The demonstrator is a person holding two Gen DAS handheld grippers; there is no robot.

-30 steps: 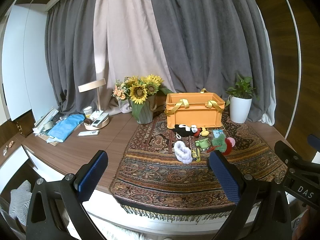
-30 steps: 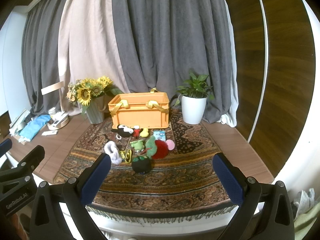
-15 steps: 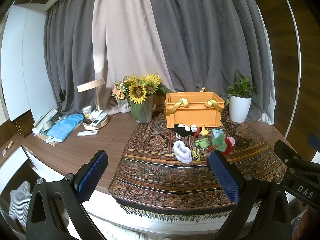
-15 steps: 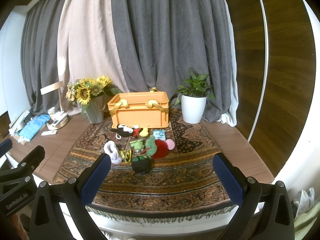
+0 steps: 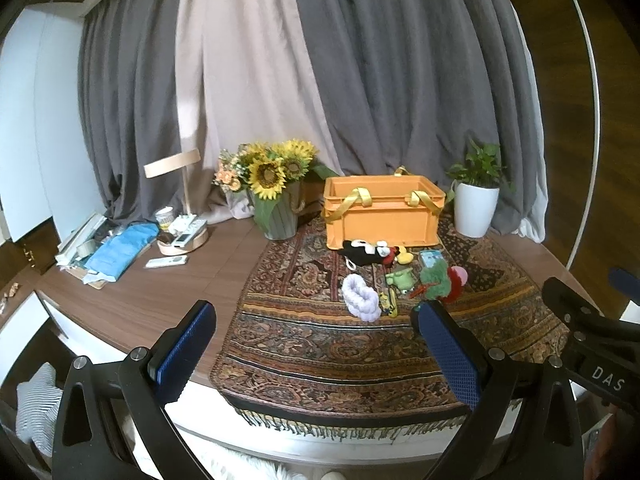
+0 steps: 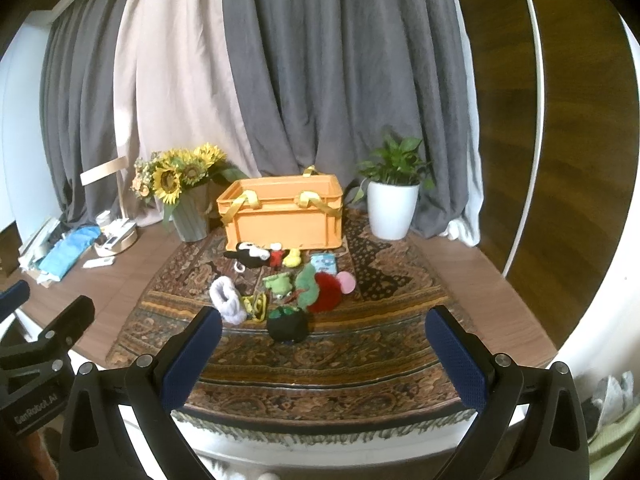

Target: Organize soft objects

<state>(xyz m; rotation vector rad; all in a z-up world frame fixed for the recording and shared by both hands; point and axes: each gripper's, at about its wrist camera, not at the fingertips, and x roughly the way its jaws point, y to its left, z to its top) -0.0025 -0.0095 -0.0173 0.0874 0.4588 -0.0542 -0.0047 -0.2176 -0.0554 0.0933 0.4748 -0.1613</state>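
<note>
Nearest, the left claw (image 5: 314, 328) hangs wide and empty over the front edge of the counter (image 5: 168, 292), and the right claw (image 6: 323, 330) is likewise spread wide, gripping nothing. Each sits just short of the fringed patterned rug (image 6: 320, 360) that drapes over the counter's front edge.

On the rug beyond the fingers lies a loose cluster of soft toys. Closest is a black plush (image 6: 289, 324) with a green patch on top. Left of it sits a white fluffy scrunchie (image 6: 228, 300), with a small yellow toy (image 6: 256, 306) just beside. Behind are a green frog plush (image 6: 280, 283), a green and red plush (image 6: 318, 290) with a pink piece (image 6: 346, 282) touching it, then a black-and-white mouse plush (image 6: 250, 255), a small yellow plush (image 6: 293, 258) and a pale blue pouch (image 6: 324, 263).

Farther back stands the orange crate (image 6: 284, 218) with yellow handles, flanked by a sunflower vase (image 6: 188, 200) and a potted plant (image 6: 394, 200). Grey curtains (image 6: 340, 80) close the rear.
</note>
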